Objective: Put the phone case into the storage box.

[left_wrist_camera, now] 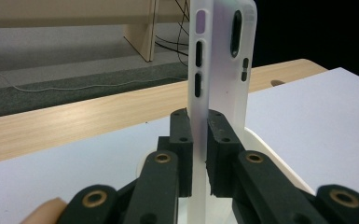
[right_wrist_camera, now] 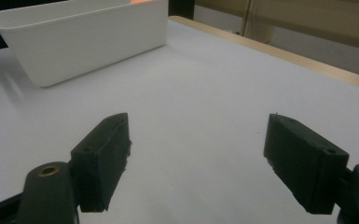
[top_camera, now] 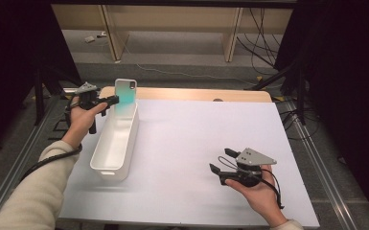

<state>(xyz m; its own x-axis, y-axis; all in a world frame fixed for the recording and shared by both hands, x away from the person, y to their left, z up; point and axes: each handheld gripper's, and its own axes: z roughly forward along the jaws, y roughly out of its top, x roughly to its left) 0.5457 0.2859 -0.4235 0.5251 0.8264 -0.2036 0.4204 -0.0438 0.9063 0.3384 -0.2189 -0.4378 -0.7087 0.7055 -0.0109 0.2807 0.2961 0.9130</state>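
1. Nearest the high view's camera, my right gripper (top_camera: 219, 166) hovered low over the bare white table (top_camera: 196, 143), jaws spread wide and holding nothing, with free surface all around it.
2. Well apart, my left gripper (top_camera: 111, 100) was clamped on the phone case (top_camera: 125, 92), held above the far end of the white bin (top_camera: 115, 139).
3. That case stood upright, long axis vertical, camera cutout at the top.
4. Bin walls ran lengthwise away from me, near the table's left edge.

High overhead, two close gripper views
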